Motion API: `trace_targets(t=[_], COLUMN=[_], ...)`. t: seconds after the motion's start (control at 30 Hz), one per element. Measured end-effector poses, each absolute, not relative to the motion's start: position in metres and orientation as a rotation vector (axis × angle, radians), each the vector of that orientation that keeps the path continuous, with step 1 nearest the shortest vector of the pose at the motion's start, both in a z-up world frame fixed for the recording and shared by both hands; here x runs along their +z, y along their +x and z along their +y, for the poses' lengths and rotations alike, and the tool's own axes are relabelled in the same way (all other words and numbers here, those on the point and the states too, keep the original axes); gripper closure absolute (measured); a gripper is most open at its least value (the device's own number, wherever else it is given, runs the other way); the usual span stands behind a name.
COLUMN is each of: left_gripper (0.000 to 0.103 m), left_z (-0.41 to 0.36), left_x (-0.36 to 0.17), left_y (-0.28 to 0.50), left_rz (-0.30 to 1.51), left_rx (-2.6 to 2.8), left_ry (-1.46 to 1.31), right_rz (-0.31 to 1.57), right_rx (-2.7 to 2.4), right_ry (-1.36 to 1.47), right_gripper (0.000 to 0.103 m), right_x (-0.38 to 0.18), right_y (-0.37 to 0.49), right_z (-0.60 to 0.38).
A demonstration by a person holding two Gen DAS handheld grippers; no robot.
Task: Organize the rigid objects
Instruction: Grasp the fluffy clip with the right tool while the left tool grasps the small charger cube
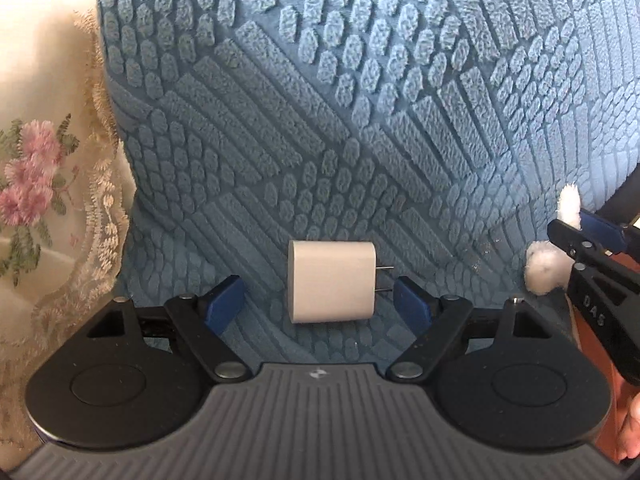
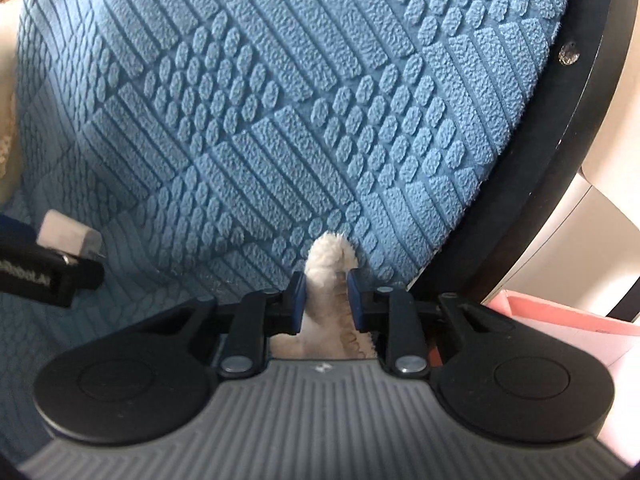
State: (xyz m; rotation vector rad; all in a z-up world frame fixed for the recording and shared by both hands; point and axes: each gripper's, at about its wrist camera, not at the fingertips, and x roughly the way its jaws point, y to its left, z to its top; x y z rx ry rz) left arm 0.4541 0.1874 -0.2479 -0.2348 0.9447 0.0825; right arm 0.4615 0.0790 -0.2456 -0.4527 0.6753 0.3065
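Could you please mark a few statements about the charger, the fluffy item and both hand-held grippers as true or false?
1. The white charger lies between the open fingers of the left hand-held gripper. True.
2. The charger's prongs point toward the floral lace cloth. False: they point away from it.
3. The right hand-held gripper is empty. False: it pinches a white fluffy item.
4. Everything sits on a blue textured mat. True.

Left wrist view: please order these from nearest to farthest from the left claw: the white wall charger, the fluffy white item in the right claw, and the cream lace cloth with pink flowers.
1. White plastic wall charger: between the open fingers of the left claw, on the blue mat.
2. Fluffy white item: off to the right.
3. Cream lace cloth with pink flowers: far left edge.
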Motion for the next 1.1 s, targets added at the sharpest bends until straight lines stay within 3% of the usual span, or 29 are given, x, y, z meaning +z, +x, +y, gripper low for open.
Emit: trace_targets(t=[0.27, 0.63, 0.67, 0.87, 1.1], left_gripper=[0.018, 0.017, 0.018, 0.052, 0.055], left_z=[0.173, 0.16, 0.16, 0.128, 0.125], left_x=[-0.253, -0.257, -0.258, -0.258, -0.256], left_y=[0.454, 0.457, 0.46, 0.465, 0.469], left_rz=[0.934, 0.936, 0.939, 0.933, 0.933], left_rx=[0.077, 0.038, 0.034, 0.041, 0.035], left_ry=[-0.183, -0.181, -0.169, -0.093, -0.188], right_rz=[0.67, 0.617, 0.606, 0.604, 0.65], right_rx=[0.27, 0.379, 0.391, 0.45, 0.467], right_ry=[-0.456, -0.387, -0.383, -0.389, -0.348], right_gripper=[0.086, 0.09, 0.09, 0.09, 0.09], right_x=[-0.253, -0.221, -0.219, -0.223, -0.227], right_y=[0.459, 0.43, 0.425, 0.401, 0.412], right_z=[0.084, 0.092, 0.093, 0.103, 0.096])
